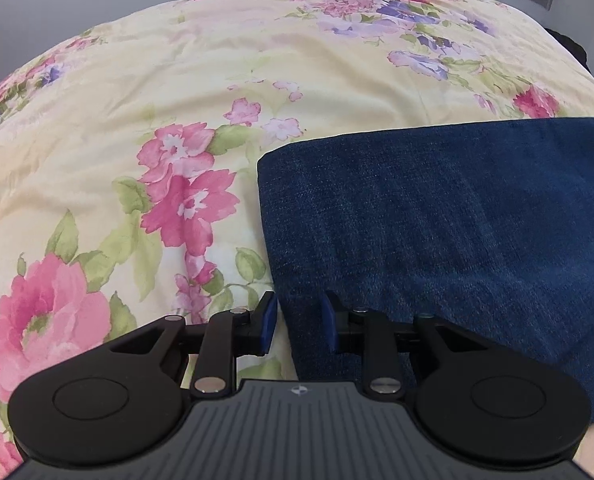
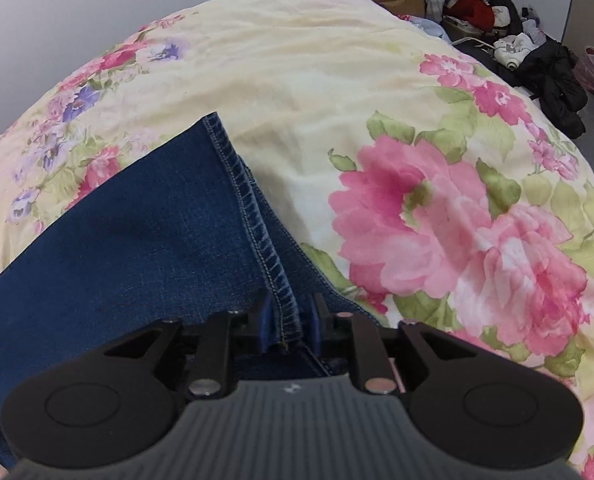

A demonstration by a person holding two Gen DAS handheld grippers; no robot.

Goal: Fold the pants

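bed: floral quilt [image 1: 137, 128] | pants [image 1: 437, 220] lie flat on it, folded edge by my left gripper [image 1: 297, 326], hem seam between my right gripper [image 2: 289, 326] | both released, straddling denim | next, I judge: clamp, lift, fold over

The pants [image 1: 437, 220] lie flat on the quilt [image 1: 177, 80] covering the bed. The left claw [image 1: 297, 322] straddles their left edge; the right claw [image 2: 289, 326] straddles a seam near their right edge. Behind the bed, at right, sits a clothes pile [image 2: 497, 12].
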